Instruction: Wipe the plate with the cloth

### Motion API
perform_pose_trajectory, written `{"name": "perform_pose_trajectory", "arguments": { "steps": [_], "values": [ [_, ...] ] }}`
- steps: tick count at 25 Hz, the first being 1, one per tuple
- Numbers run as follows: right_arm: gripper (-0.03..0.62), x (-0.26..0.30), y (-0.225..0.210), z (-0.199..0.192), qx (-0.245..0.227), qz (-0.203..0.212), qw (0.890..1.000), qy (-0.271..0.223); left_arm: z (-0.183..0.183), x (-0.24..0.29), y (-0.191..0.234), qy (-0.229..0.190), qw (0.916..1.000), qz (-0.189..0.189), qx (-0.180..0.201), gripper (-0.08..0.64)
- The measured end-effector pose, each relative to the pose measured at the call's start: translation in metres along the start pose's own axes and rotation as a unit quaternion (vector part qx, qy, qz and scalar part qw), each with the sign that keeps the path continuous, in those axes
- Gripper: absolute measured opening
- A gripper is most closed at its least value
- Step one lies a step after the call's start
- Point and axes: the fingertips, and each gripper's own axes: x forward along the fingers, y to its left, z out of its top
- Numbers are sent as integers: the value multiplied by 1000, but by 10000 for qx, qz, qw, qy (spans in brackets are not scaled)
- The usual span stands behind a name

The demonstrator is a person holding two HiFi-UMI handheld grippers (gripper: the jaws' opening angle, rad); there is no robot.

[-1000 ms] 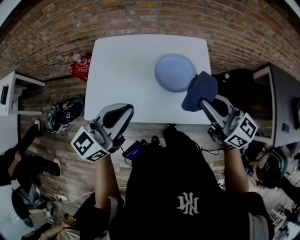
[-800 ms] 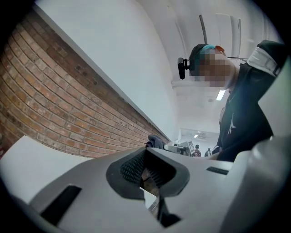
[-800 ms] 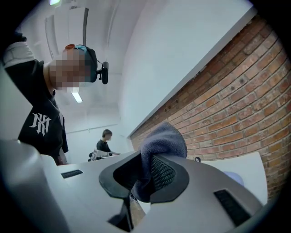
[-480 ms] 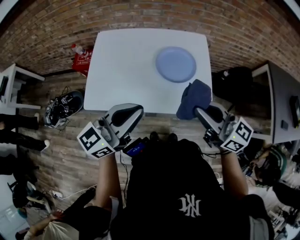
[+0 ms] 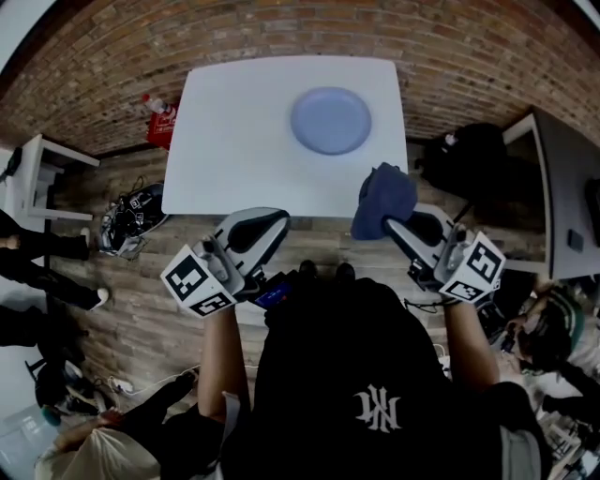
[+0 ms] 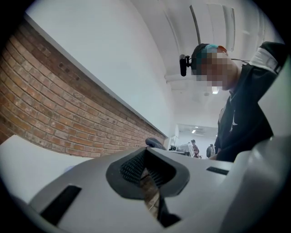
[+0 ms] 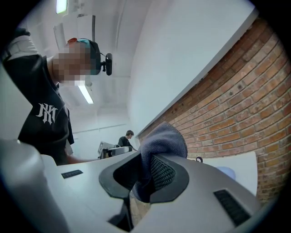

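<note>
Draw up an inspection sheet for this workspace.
Surface: white table, holding only the plate.
Job's things: blue plate on the table's far right part; dark cloth off the table, in the right gripper.
Clutter: red packet and what look like shoes on the floor left of the table; black bag to its right.
Grippers: left gripper shut, empty; right gripper shut on the cloth.
Cables: thin lead under the right gripper.
Surroundings: brick wall, wood floor, side desk, bystander.
</note>
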Motion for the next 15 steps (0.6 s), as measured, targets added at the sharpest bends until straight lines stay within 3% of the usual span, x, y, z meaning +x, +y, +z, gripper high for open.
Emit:
{"name": "perform_pose_trajectory", "arguments": {
  "steps": [5, 15],
  "values": [
    [66, -25, 0, -8, 90, 97, 9999, 27, -24, 13, -10, 58, 9996, 184, -222, 2],
    [66, -40, -24, 0, 82, 75, 9999, 79, -17, 36, -18, 157, 9996, 215, -111, 2]
  ]
}}
